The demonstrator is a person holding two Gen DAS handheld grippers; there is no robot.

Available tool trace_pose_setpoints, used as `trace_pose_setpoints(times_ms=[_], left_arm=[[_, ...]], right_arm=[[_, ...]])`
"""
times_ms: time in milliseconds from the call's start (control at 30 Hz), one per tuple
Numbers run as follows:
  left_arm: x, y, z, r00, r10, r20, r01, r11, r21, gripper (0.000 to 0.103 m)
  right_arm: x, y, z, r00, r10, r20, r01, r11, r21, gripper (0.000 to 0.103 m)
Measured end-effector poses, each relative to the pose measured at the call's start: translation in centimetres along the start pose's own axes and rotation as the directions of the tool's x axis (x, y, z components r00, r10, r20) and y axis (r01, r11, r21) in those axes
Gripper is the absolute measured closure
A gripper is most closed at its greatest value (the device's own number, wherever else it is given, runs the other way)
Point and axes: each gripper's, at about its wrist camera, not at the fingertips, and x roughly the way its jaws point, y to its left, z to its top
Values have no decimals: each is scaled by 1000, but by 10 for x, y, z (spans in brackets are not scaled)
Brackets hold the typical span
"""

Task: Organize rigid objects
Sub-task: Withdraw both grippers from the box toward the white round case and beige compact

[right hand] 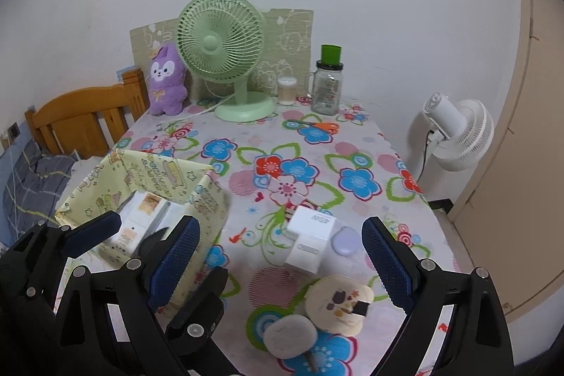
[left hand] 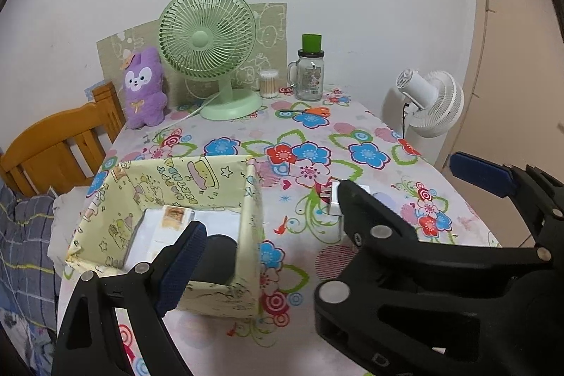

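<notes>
**Both claws spread wide over the floral surface, nothing gripped**

Seen only from the right wrist: white charger block [right hand: 310,240] near the middle of the surface [right hand: 356,143], plug prongs toward the far side, label on top; lilac oval case [right hand: 344,240] touching its right edge; cream round compact [right hand: 339,303] nearer the camera, with dark motifs on its lid and a small black piece at its right rim; grey round pad [right hand: 289,335] just beside and partly under the compact, blurred. Right claw [right hand: 280,265] wide open, blue-padded fingers either side of the charger and compact, holding nothing.

Seen from the left wrist: same charger [left hand: 333,198] mostly hidden behind the right claw's black frame, only prongs and a white corner showing; compact, pad and lilac case out of sight. Left claw [left hand: 324,207] also wide open and empty, one finger [left hand: 181,256] low at the yellow patterned box [left hand: 165,199], the other [left hand: 481,171] well to the right.

Inside the box, from the left wrist: white flat packages [left hand: 176,221] and a dark rounded object [left hand: 218,256] at the near wall. From the right wrist, packages [right hand: 141,224] visible, dark object largely masked by the fingers.

Common to both views, at the far edge: green desk fan [left hand: 208,48], purple plush [left hand: 144,87], cotton-swab tub [left hand: 268,83], glass jar [left hand: 310,76] with a green cap, orange-handled scissors [left hand: 310,111]. Off the surface: white fan [left hand: 433,101] to the right, wooden bed frame [left hand: 60,143] to the left.
</notes>
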Motion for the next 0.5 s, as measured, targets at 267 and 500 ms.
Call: trace_pose_setpoints(times_ms=[267, 500], left_arm=[[3, -18, -5, 999, -52, -1, 52, 999, 12, 10], [7, -32, -14, 998, -63, 18, 63, 998, 15, 10]], right_arm=[[-6, -17, -8, 1000, -14, 17, 14, 1000, -5, 8], [-6, -30, -19, 1000, -7, 22, 8, 1000, -12, 8]])
